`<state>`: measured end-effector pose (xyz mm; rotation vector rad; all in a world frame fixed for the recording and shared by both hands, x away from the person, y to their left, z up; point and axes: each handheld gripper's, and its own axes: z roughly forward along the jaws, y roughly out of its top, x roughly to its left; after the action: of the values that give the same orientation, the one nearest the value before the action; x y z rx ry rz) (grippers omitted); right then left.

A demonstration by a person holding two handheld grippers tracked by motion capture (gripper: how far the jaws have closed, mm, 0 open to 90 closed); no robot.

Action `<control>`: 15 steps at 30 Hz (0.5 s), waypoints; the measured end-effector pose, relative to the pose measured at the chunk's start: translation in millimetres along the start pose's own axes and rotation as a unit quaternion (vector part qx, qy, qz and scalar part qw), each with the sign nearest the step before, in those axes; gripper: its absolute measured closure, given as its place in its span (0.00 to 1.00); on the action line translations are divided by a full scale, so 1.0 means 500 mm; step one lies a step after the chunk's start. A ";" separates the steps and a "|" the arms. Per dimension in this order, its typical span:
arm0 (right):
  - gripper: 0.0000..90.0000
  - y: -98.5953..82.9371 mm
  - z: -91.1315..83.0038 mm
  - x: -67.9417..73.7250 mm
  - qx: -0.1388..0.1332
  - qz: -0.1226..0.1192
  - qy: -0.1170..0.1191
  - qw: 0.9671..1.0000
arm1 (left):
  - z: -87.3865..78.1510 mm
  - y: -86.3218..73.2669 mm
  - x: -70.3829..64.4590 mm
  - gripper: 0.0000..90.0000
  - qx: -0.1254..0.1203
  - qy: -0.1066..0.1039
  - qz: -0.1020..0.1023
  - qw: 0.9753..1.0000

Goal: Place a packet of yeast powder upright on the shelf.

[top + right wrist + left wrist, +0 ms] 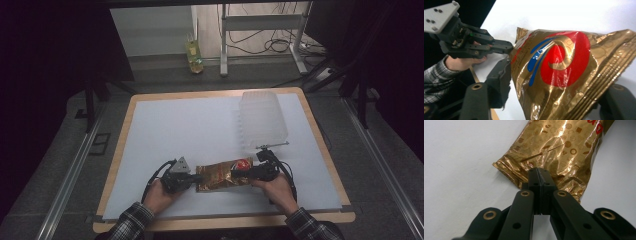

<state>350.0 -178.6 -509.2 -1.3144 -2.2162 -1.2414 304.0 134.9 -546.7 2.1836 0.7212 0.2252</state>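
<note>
Two claws are on one gold snack bag (220, 174), which lies low and centre in the high view, on the white table (190, 130) between your hands. Your left claw (539, 176) is pinched fully closed on the crimped end seam, as its own view shows at mid-frame. Your right claw (250, 173) grips the opposite end; in the right gripper view the bag (564, 67) fills the middle, with a black jaw on each side of it, clamped on the foil near the red swirl.

From this hold, the step looks like pulling or lifting the bag, perhaps toward the clear plastic container (262, 120) lying just above it in the upper right of the high view. Keep both grips firm and move your hands together, so the foil stays lightly taut rather than stretched; foil like this is slippery and may tear at the seam if you yank. The left bite is quite shallow, right at the edge, so avoid twisting that wrist. Raise both ends level before you travel, and steer clear of the container's near rim.
</note>
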 end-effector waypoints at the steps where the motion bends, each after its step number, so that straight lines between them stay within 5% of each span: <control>1: 0.47 0.001 0.001 0.002 -0.001 0.002 0.004 1.000 | 0.000 0.000 0.000 0.99 0.000 0.000 0.001 1.000; 7: 0.68 0.012 0.001 0.021 -0.005 -0.007 0.019 1.000 | 0.000 0.000 -0.002 0.99 0.000 0.003 0.006 1.000; 15: 0.80 0.024 -0.007 0.033 0.019 -0.024 0.020 0.999 | -0.005 -0.002 0.003 0.90 -0.004 0.002 0.008 1.000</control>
<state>350.1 -169.2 -490.5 -1.2174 -2.2444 -1.2245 303.7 137.7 -545.8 2.1817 0.7038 0.2404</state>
